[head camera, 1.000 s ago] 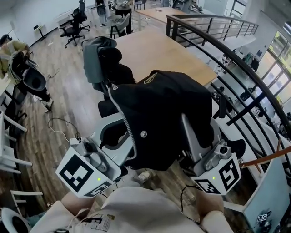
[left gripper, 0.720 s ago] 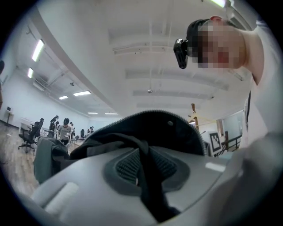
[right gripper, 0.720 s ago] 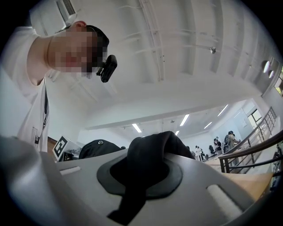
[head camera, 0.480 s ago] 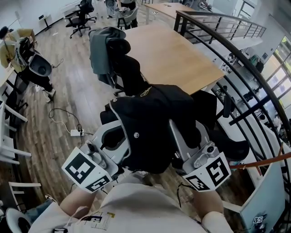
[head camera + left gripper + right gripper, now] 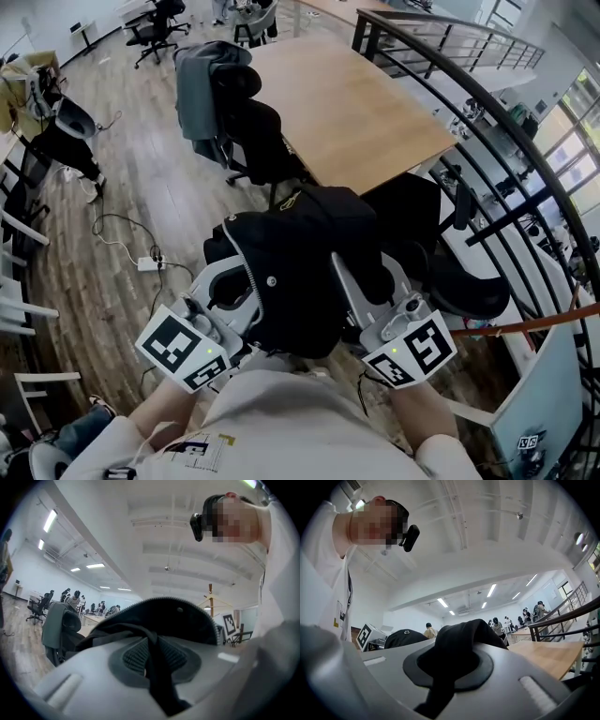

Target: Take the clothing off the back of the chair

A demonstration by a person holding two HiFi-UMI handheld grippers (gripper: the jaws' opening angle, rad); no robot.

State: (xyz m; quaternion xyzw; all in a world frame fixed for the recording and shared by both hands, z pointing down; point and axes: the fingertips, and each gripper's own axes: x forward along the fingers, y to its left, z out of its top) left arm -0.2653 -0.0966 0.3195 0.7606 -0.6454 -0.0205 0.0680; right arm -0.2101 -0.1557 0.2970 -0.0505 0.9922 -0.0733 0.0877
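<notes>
A black jacket (image 5: 300, 262) with a white zip and a snap hangs between my two grippers, just in front of my chest. My left gripper (image 5: 246, 286) is shut on a fold of its cloth, which runs between the ribbed pads (image 5: 136, 656). My right gripper (image 5: 352, 281) is shut on another bunch of the jacket (image 5: 461, 637). In the left gripper view the jacket (image 5: 159, 616) arches over the jaws. A black office chair (image 5: 459, 281) stands below and to the right, partly hidden by the jacket.
Another black chair (image 5: 258, 136) with a grey garment (image 5: 197, 84) over its back stands at a wooden table (image 5: 366, 103) ahead. A dark curved railing (image 5: 506, 159) runs along the right. Cables and a power strip (image 5: 148, 264) lie on the floor at left. People and chairs are far back.
Both grippers have sunk and drawn in toward my chest with the jacket still gripped. The jacket hangs lower and clear of the grey-draped chair, which now shows whole behind it.
</notes>
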